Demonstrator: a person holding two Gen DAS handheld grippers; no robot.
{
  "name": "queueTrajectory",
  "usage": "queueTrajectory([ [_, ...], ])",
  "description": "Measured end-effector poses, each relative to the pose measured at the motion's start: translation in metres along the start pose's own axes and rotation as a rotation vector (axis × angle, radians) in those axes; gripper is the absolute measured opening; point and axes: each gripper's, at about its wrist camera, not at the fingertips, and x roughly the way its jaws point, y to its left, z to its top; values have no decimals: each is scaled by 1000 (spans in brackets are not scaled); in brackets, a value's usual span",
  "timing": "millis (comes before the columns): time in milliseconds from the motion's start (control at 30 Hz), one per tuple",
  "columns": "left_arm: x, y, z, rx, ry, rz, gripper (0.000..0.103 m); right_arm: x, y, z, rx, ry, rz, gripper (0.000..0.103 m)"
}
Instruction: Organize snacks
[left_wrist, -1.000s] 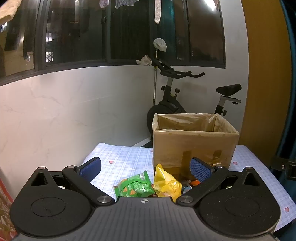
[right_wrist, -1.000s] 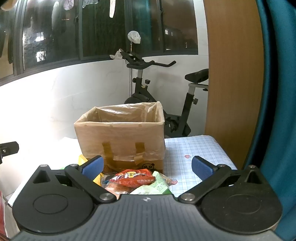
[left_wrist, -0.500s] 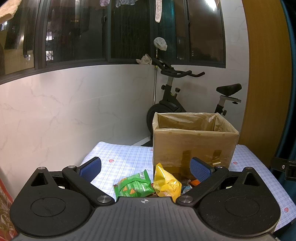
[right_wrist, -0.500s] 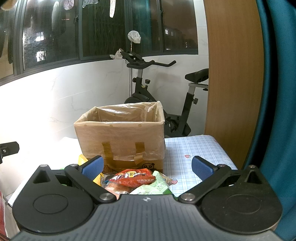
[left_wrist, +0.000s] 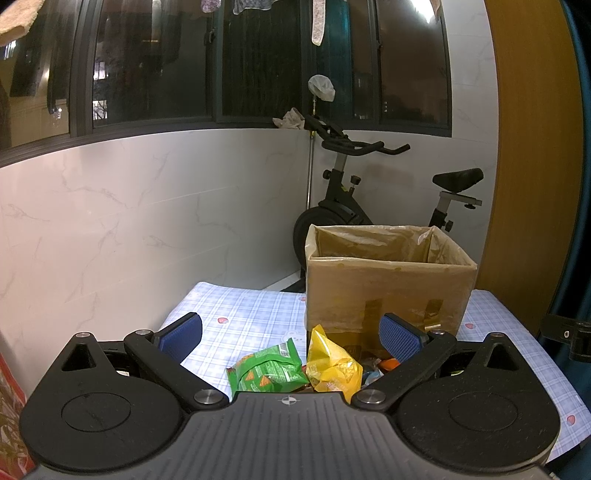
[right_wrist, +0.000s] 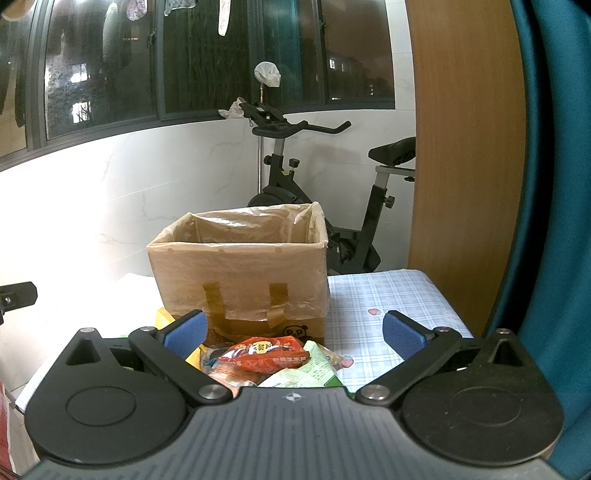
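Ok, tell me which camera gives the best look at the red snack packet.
The right wrist view: the red snack packet lies on top of the pile between the open right claw fingers, label visible. The left wrist view shows no red packet, only an orange scrap behind one finger.

A brown cardboard box (left_wrist: 388, 291) stands on the blue-and-white checked worktop (left_wrist: 255, 317); a green snack packet (left_wrist: 267, 373), a yellow packet (left_wrist: 332, 365) and a red packet (right_wrist: 266, 354) lie before it.
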Motion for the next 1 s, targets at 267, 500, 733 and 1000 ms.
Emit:
queueTrajectory([
  [267,0,0,0,0,-1,0,103,-1,-2,-2,-2,-2,-1,103],
  [500,-1,1,2,-2,-5,1,103,-1,-1,-2,-2,-2,-1,103],
  [733,-3,1,3,-5,-9,1,103,-1,0,-1,-2,-3,-1,103],
  [1000,0,1,3,-10,-9,0,103,-1,-1,-1,-3,-5,-1,103],
])
